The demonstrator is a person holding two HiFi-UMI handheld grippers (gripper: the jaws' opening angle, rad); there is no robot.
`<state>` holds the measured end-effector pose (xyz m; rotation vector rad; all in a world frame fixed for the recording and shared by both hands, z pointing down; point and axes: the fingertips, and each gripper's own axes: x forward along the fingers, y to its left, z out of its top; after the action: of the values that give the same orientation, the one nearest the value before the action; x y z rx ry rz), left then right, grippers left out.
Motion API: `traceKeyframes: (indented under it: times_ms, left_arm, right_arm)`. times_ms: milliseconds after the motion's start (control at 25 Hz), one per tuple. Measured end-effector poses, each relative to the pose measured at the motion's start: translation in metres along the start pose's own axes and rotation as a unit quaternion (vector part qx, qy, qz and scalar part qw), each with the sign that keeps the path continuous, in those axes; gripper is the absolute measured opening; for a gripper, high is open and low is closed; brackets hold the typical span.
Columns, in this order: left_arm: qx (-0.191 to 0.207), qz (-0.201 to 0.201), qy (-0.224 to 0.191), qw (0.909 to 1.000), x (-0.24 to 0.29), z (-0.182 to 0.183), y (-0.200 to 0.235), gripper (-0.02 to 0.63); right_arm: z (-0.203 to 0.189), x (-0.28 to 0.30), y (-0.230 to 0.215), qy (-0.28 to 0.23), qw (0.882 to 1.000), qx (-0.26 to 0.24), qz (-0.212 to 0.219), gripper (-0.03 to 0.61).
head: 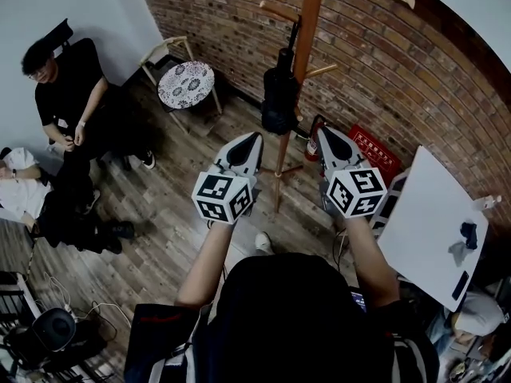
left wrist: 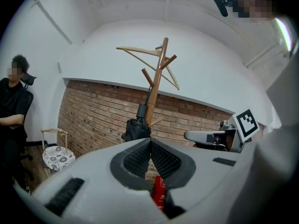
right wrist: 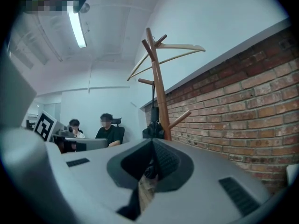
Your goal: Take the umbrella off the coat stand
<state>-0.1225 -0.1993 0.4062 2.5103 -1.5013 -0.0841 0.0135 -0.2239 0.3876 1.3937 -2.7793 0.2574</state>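
Observation:
A black folded umbrella [head: 280, 94] hangs on the wooden coat stand [head: 307, 22] in front of the brick wall. Both grippers are held level, short of the stand and apart from the umbrella. My left gripper [head: 253, 139] is to the left of the pole with its jaws shut and empty. My right gripper [head: 326, 134] is to the right of the pole, also shut with nothing in it. The left gripper view shows the umbrella [left wrist: 137, 127] just above the closed tips [left wrist: 150, 141]. In the right gripper view the umbrella [right wrist: 153, 127] hangs beside the pole [right wrist: 159, 83], beyond the closed tips [right wrist: 153, 141].
A round patterned stool [head: 186, 84] and a wooden chair [head: 164, 54] stand left of the stand. A seated person [head: 72, 94] is at the far left. A fire extinguisher [head: 314, 144] and a red box [head: 371, 154] sit by the wall, with a white board [head: 431, 226] at the right.

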Motion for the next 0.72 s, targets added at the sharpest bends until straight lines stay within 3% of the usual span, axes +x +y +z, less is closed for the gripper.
traceKeyframes:
  times_ms: [720]
  left_arm:
    - [-0.02,-0.013,0.021,0.9995,0.028,-0.015,0.017,0.02]
  right_arm:
    - [-0.009,0.027,-0.013,0.008,1.0,0.011,0.001,0.029]
